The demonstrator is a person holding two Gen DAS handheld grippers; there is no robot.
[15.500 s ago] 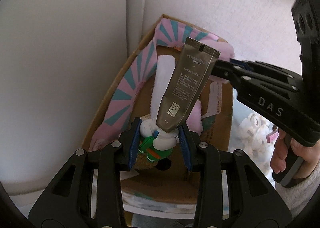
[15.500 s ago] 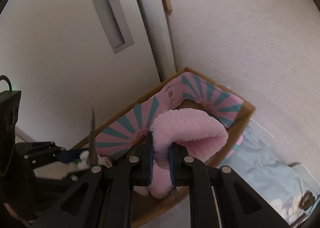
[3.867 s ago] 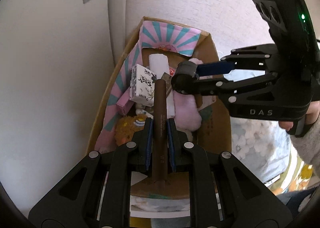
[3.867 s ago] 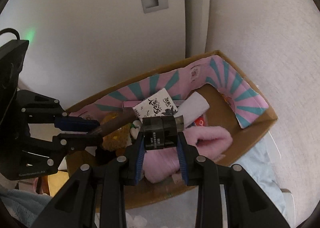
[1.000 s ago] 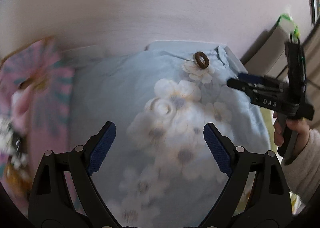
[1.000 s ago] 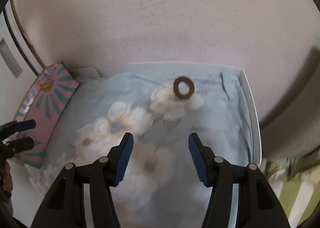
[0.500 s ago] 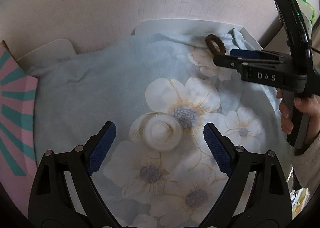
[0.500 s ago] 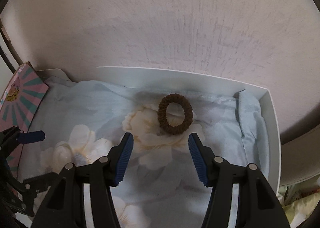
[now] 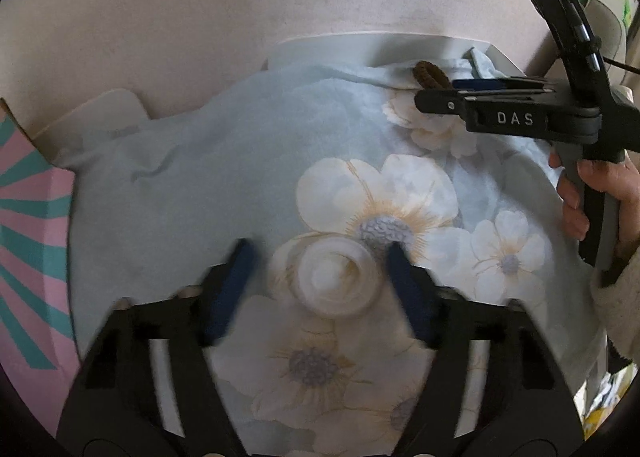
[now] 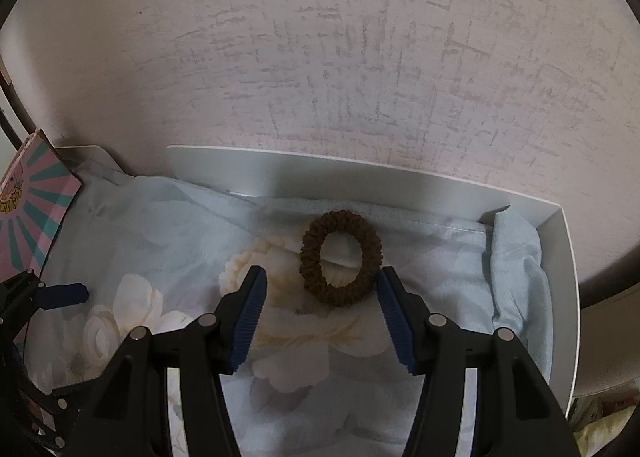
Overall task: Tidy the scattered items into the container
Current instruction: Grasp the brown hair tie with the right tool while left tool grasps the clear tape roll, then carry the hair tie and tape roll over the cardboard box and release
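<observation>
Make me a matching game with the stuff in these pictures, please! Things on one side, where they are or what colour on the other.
Things:
1. hair tie
2. white round jar
3. cloth
4. box flap

Descriptions:
A. pale blue with big white flowers
B. pink with teal stripes
C. brown, just ahead of the right gripper, whose jaws are open
D. between the blurry open jaws of the left gripper

Pairs: 1-C, 2-D, 3-A, 4-B
</observation>
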